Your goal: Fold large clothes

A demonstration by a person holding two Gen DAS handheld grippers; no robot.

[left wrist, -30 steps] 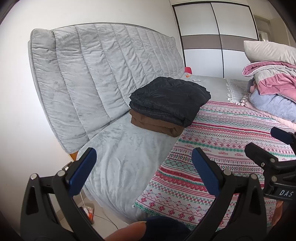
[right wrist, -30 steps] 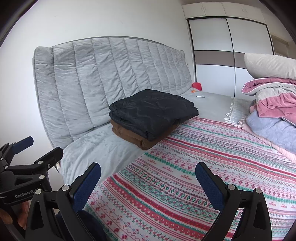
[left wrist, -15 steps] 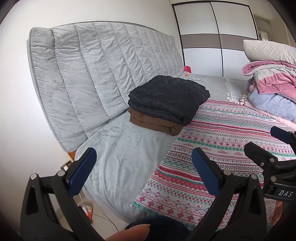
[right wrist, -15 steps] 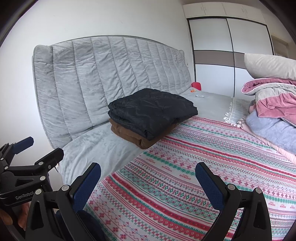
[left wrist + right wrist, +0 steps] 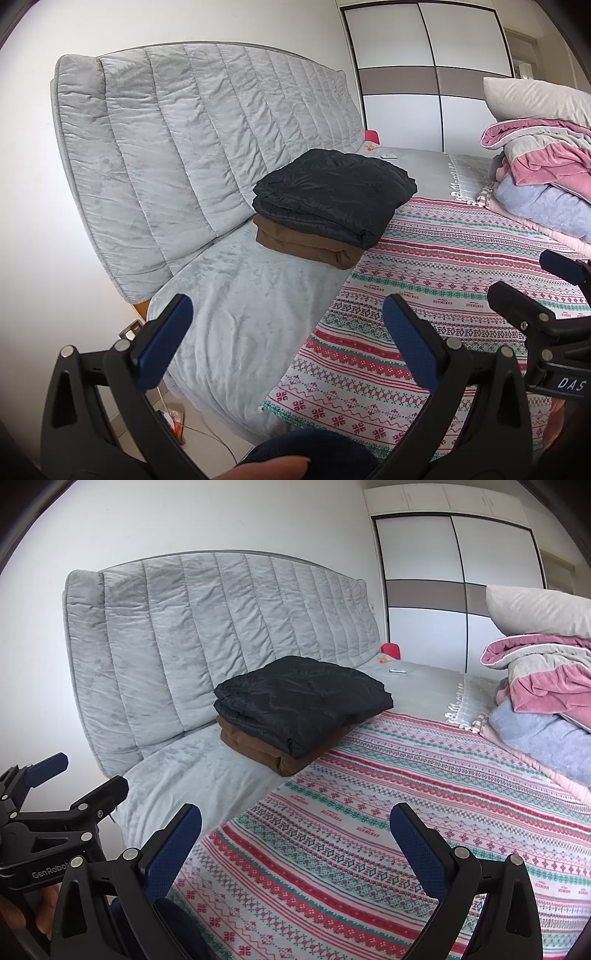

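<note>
Two garments look done: black jacket (image 5: 334, 197) folded flat on top of a folded brown garment (image 5: 306, 245), one neat stack. Using that stack as the reference point.

Nearest the camera, well short of the stack: both tongs spread wide, nothing between the blue pads. Left gripper (image 5: 284, 334) hangs over the near edge of the bed, right gripper (image 5: 295, 836) over the patterned blanket (image 5: 388, 834). Each shows up at the edge of the other's view. Neither touches fabric. A dark blue cloth bulge (image 5: 306, 452) sits low between the left fingers, right at the lens; can't tell whether it's a garment to fold or the person's own clothing.

Stack itself sits half on the grey plush bed cover (image 5: 240, 306), half overlapping the blanket's edge, just in front of the headboard (image 5: 192, 147).

Right of the stack, well apart: loose heap of pink, grey and lilac-blue bedding or clothing (image 5: 543, 709), pillow (image 5: 535, 609) on top. Not folded. My read: if that heap counts as the task's clothes, the job is partway, two pieces finished and the heap left. If it's just bedding, it may be about over. Can't settle it from here.

Blanket area in front of the stack is flat and bare, decent folding surface, soft though.

Beyond the stack: small red thing (image 5: 390, 650), an orange bit and a small white item on the cover. Farthest: white sliding wardrobe (image 5: 454, 590) with a taupe band, white wall. Floor below the near bed corner shows a cable and some orange item (image 5: 177, 426).
</note>
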